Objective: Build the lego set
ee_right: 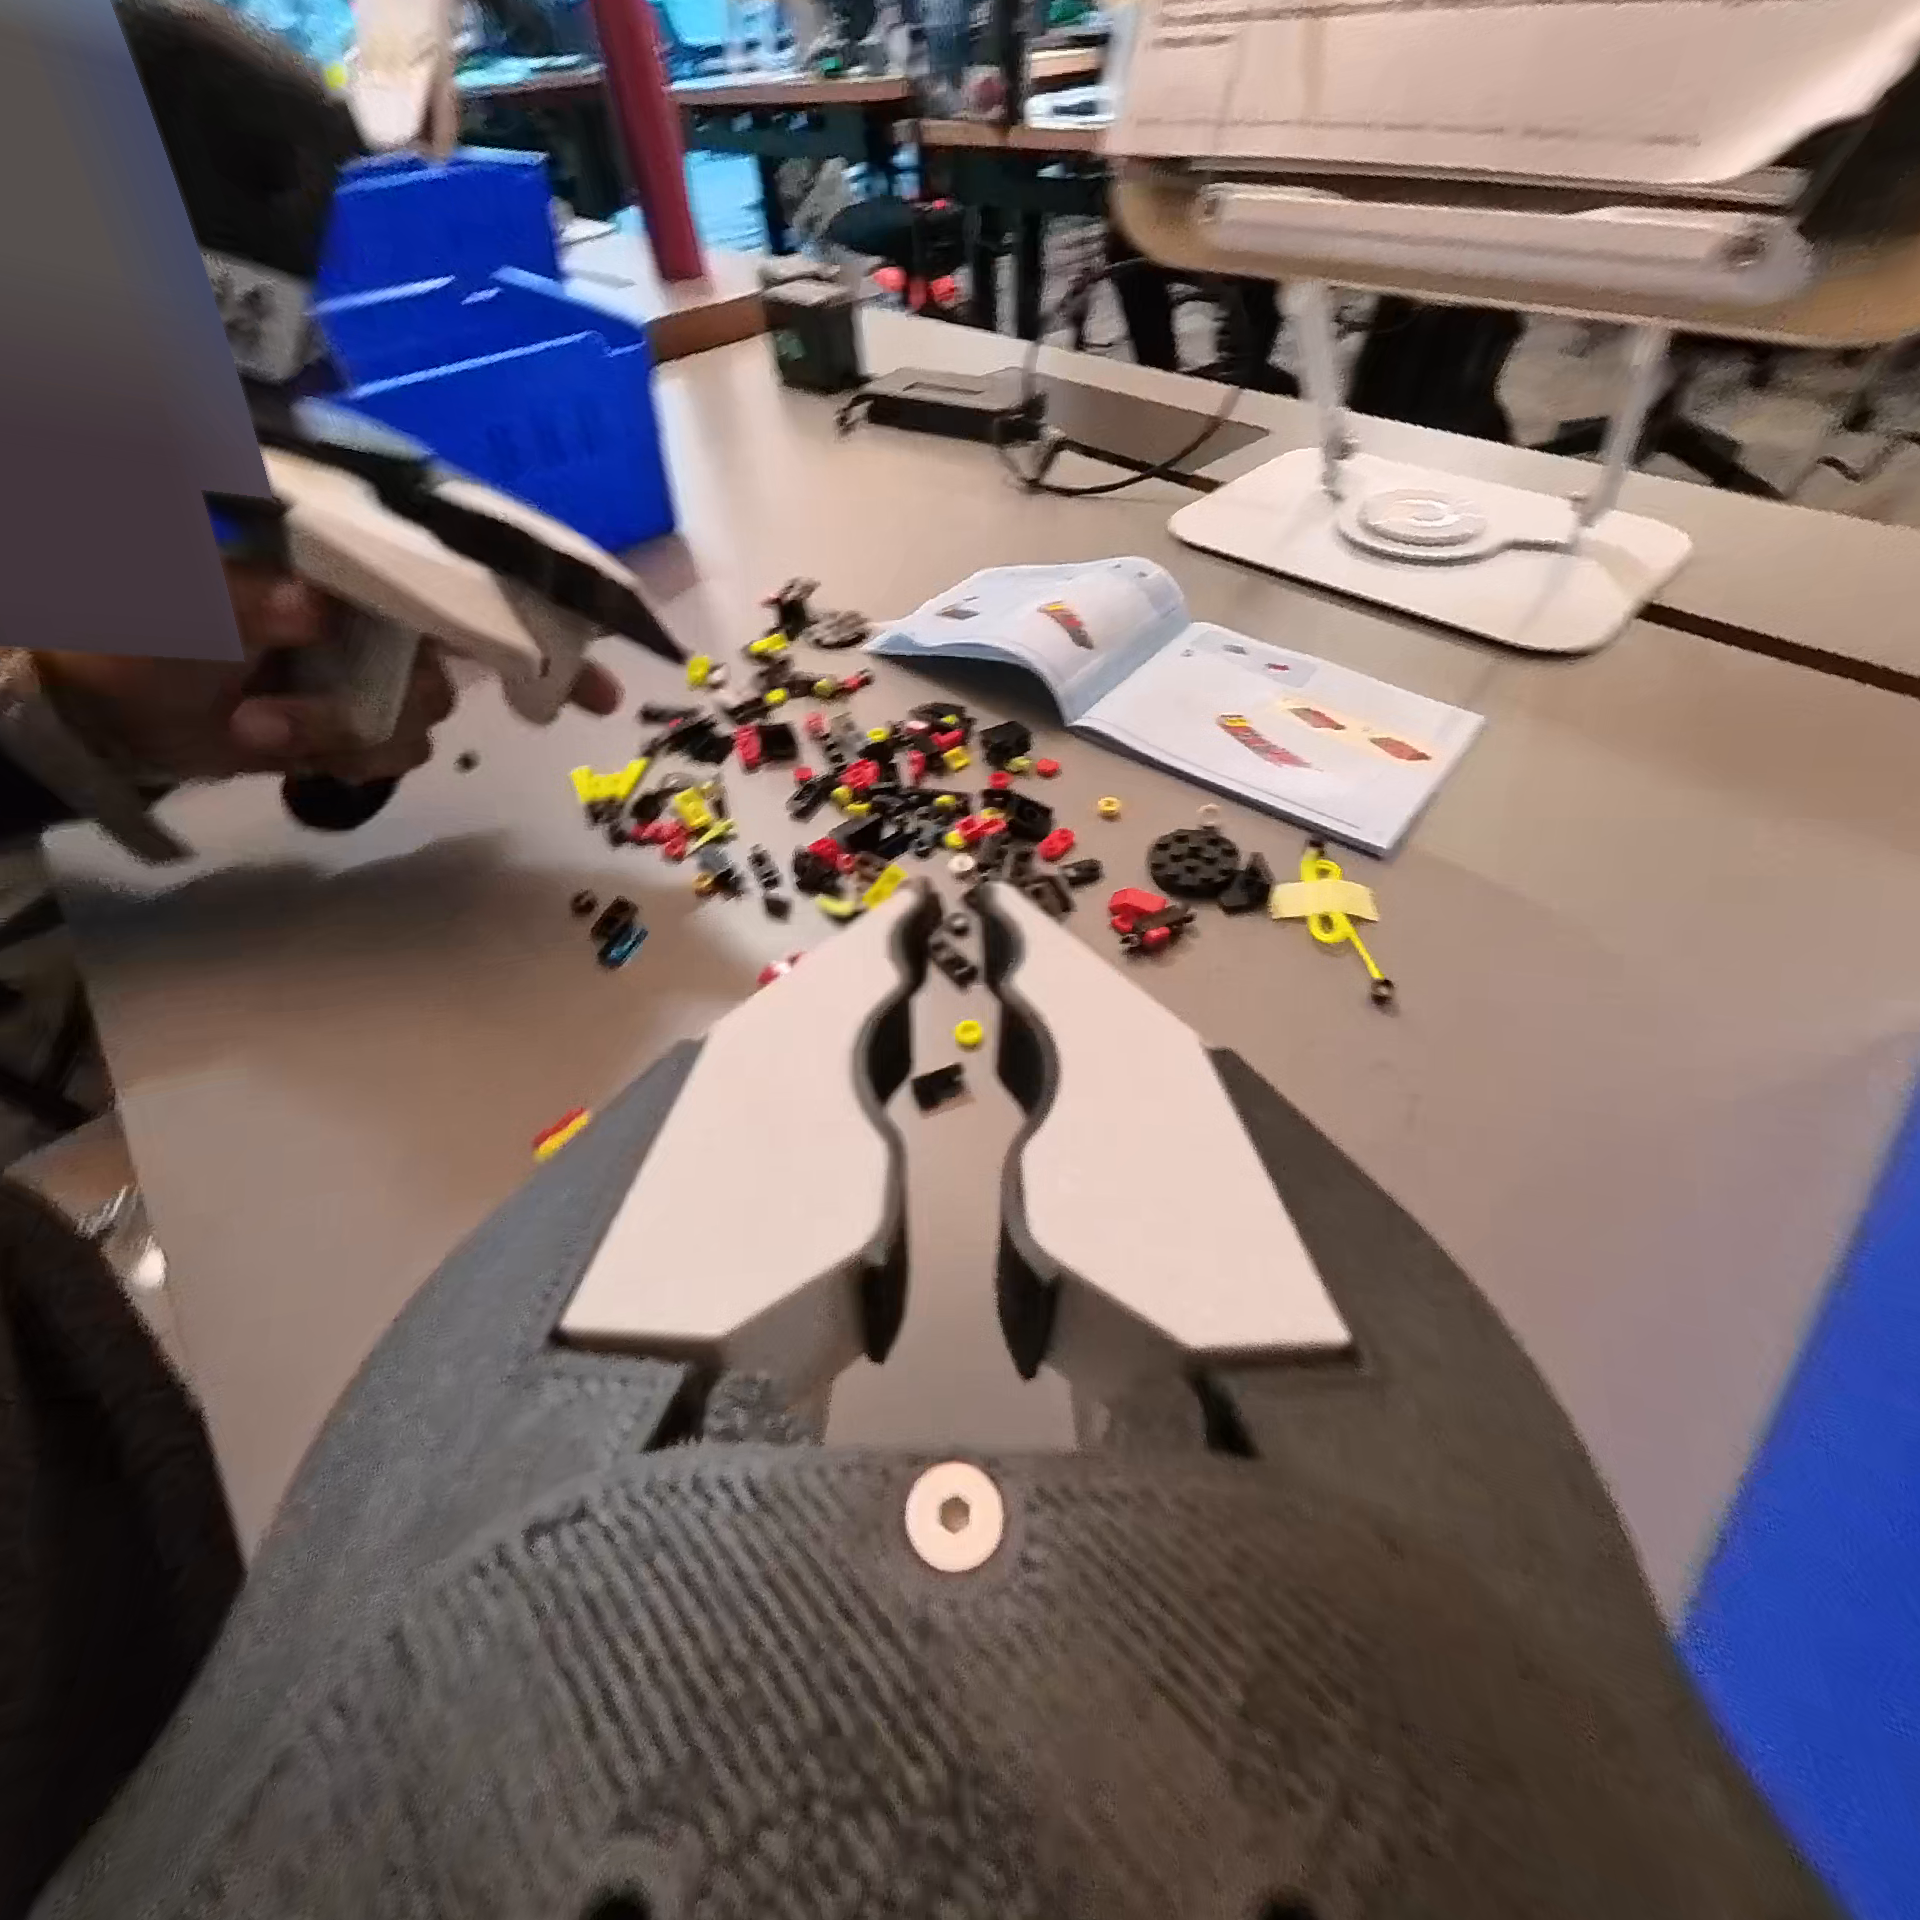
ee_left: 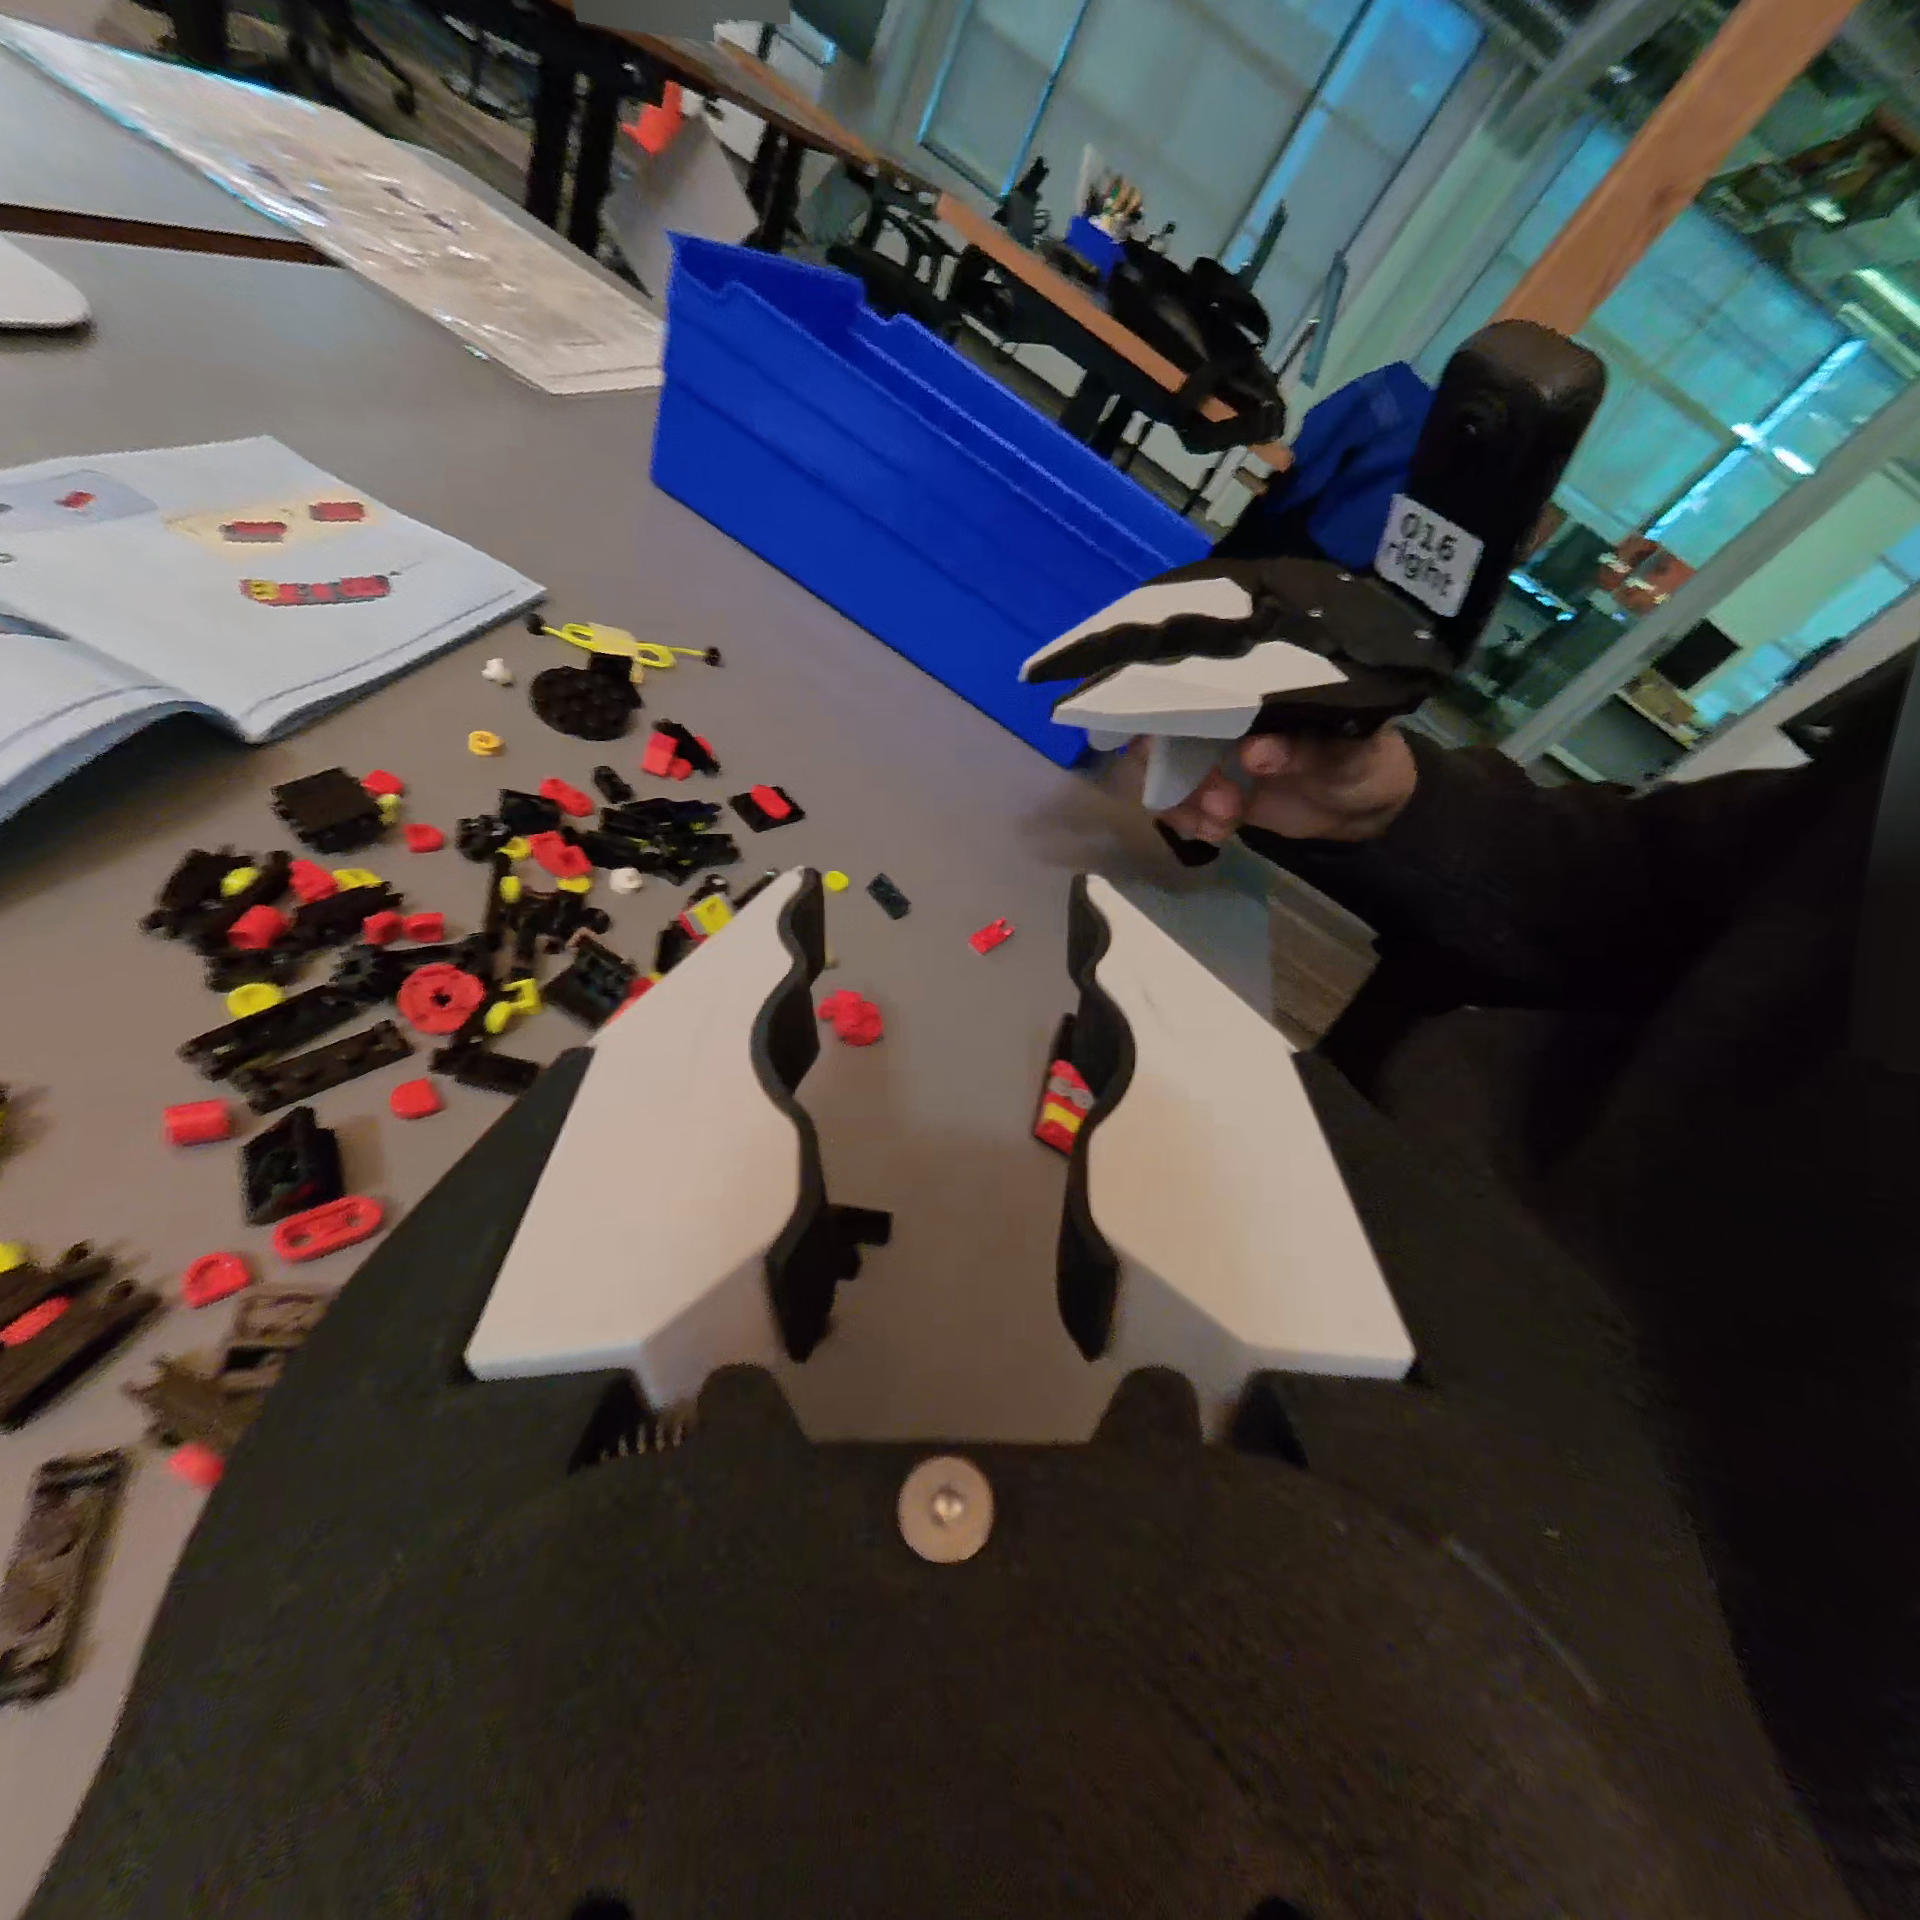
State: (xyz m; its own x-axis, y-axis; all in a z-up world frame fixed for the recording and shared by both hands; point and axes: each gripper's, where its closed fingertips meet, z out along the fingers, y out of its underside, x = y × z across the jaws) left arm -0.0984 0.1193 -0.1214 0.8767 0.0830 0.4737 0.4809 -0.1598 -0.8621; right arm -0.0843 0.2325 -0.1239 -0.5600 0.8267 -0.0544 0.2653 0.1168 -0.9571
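Loose black, red and yellow lego pieces [ee_left: 436, 935] lie scattered on the grey table [ee_left: 935, 727]; they also show in the right wrist view [ee_right: 883, 800]. My left gripper [ee_left: 943, 894] is open wide and empty, low over the pile's right edge. A red piece [ee_left: 852, 1016] lies between its fingers, and a printed red-and-yellow piece [ee_left: 1062, 1107] lies by the right finger. My right gripper [ee_right: 951, 904] has its jaws nearly together with a narrow gap and holds nothing. It hovers over the near side of the pile. Each gripper shows in the other's view [ee_left: 1044, 691] [ee_right: 634, 634].
An open instruction booklet [ee_left: 208, 582] [ee_right: 1195, 696] lies beyond the pile. A blue bin [ee_left: 883, 457] [ee_right: 499, 395] stands at the table's far side. A white stand base [ee_right: 1434, 540] and cables sit behind the booklet. The table edge [ee_left: 1320, 966] is close on the right. The tips of one gripper are about 12 cm away from the tips of the other.
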